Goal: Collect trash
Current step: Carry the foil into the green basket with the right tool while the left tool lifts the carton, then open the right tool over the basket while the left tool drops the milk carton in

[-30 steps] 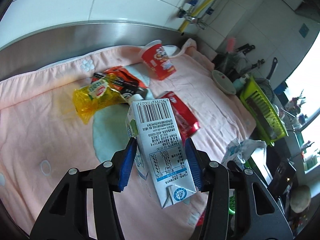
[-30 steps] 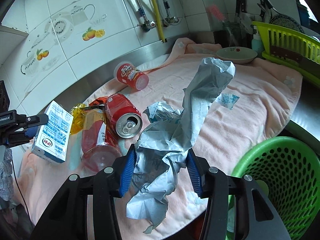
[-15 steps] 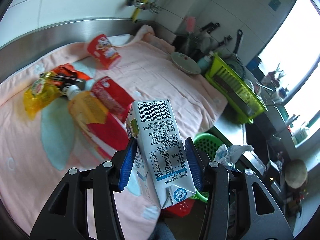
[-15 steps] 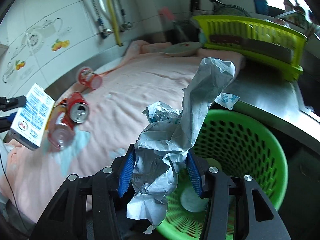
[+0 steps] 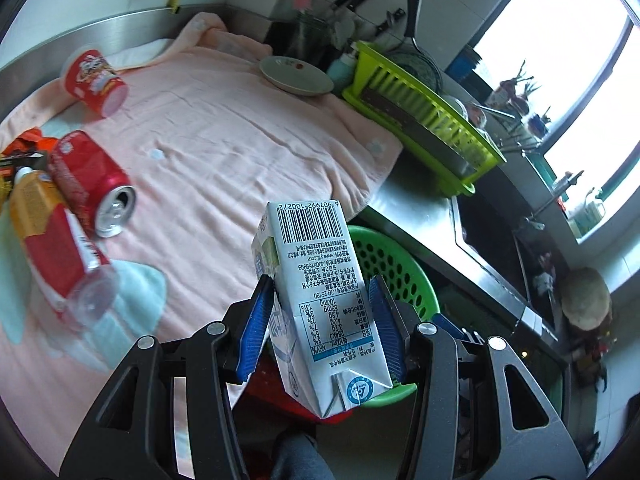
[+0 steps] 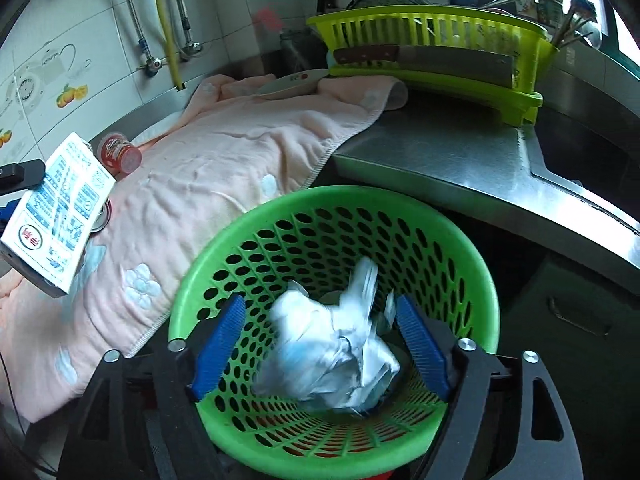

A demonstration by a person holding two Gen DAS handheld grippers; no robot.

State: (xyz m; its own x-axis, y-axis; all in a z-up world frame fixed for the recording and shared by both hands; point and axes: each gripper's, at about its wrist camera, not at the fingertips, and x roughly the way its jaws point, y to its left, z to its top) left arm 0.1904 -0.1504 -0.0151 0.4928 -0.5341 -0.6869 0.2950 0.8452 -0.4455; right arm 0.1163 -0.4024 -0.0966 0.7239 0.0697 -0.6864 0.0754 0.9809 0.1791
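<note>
Right wrist view: green basket (image 6: 472, 264) seen from above, standing below the edge of the steel surface (image 6: 440, 152); its inside shows only here. Crumpled wrapper (image 6: 336, 348) lies blurred inside the basket, between the blue pads but touching neither; right gripper (image 6: 320, 340) jaws stand wide apart, holding nothing. Left wrist view: only part of the basket rim (image 5: 384, 248) shows, behind the milk carton (image 5: 320, 292). Left gripper (image 5: 318, 332) jaws are closed on the carton, pads on its two sides; long axis runs along the fingers, barcode end pointing away from the camera, folded seam end toward it. Carton is held in the air over the front edge of the pink towel (image 5: 224, 140), near the basket. Left view alone shows the red can (image 5: 90, 182) on its side, open end toward the camera, touching a bottle (image 5: 52, 236) with a yellow-red label. Red cup (image 5: 96, 82) lies tipped near the back. Lime dish rack (image 5: 424, 116), plate (image 5: 296, 76), tiled wall, window at right.
</note>
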